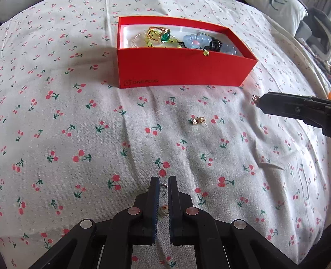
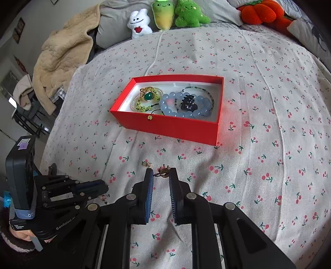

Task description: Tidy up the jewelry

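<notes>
A red box (image 1: 186, 68) (image 2: 171, 126) lies open on the cherry-print bedsheet. It holds a blue bead bracelet (image 2: 186, 105), a green-stone gold ring (image 2: 148, 95), a yellow-green bead bracelet and a black piece. My left gripper (image 1: 163, 182) (image 2: 106, 187) is down at the sheet, shut on a thin wire hook earring (image 1: 164, 186) whose gold drop (image 1: 165, 209) shows between the fingers. My right gripper (image 2: 161, 172) (image 1: 261, 101) hangs above the sheet, shut on a small gold stud earring (image 2: 163, 172) (image 1: 255, 100). A second gold stud (image 1: 197, 120) (image 2: 147, 164) lies loose on the sheet between the grippers and the box.
Plush toys (image 2: 165, 16) and pillows line the far end of the bed. A beige blanket (image 2: 64, 58) is piled at the far left, beside the bed's left edge. A person's hand (image 2: 20, 235) holds the left gripper's handle.
</notes>
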`<state>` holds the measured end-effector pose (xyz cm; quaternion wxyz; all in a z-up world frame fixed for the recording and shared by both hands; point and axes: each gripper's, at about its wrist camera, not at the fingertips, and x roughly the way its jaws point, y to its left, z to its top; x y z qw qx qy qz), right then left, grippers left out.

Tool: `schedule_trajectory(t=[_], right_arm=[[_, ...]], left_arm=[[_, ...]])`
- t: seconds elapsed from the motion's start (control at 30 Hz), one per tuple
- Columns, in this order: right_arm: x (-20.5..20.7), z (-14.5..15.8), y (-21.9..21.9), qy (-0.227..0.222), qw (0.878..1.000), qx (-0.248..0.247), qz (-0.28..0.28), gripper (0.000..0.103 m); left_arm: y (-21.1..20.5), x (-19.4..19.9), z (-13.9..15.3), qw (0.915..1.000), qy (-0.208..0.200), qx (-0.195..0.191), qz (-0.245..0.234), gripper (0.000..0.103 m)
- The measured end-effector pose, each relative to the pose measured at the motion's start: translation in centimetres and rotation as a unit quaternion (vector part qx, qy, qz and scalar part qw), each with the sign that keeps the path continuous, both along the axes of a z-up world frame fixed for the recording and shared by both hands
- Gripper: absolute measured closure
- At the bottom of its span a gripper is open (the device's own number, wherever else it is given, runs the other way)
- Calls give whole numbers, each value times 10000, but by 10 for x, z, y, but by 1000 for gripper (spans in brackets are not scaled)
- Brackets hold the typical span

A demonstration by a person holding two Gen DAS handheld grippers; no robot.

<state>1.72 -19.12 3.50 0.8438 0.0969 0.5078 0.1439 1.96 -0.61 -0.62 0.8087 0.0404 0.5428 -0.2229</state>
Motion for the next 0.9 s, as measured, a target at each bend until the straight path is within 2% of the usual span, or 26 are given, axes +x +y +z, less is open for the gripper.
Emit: schedule_trajectory(t=[0.03, 0.1, 0.17, 0.23, 0.33, 0.4, 0.53, 0.73, 0.8, 0.87, 0.9], right_arm=[[0, 1, -1, -6, 10000, 21, -19, 87], [-1, 3, -1, -5, 10000, 50, -34, 87], [-2, 3, -1, 1, 10000, 55, -15, 87], [-3, 1, 0, 30, 10000, 47, 17, 87], [-3, -3, 1, 98, 9999, 56, 40, 87], [-1, -5, 1, 130, 9999, 74, 35, 87], [1, -5, 1, 135, 9998, 119, 31, 87], [1, -6, 3, 174, 9997, 155, 66, 87], [1, -6, 3, 169, 9997, 159, 70, 87], [1, -6, 4, 158, 9997, 156, 68, 87], [2, -6, 3, 157, 9997, 158, 61, 87]], left_arm=[[3, 0, 3, 10000, -26, -49, 31, 99], [4, -1, 8, 9999, -43, -129, 22, 90], [2, -4, 9, 9999, -8, -110, -67, 73], [-4, -6, 4, 9998, 71, 61, -178, 69], [-10, -4, -8, 9992, 205, 312, -150, 69], [-11, -2, -12, 9990, 262, 348, -85, 69], [-11, 0, -10, 9988, 174, 446, 48, 69], [-24, -2, -16, 9974, 182, 686, -93, 71], [-27, -1, -17, 9973, 177, 709, -90, 75], [-27, 0, -17, 9971, 135, 752, -53, 86], [-26, 1, -17, 9974, 151, 703, -33, 86]])
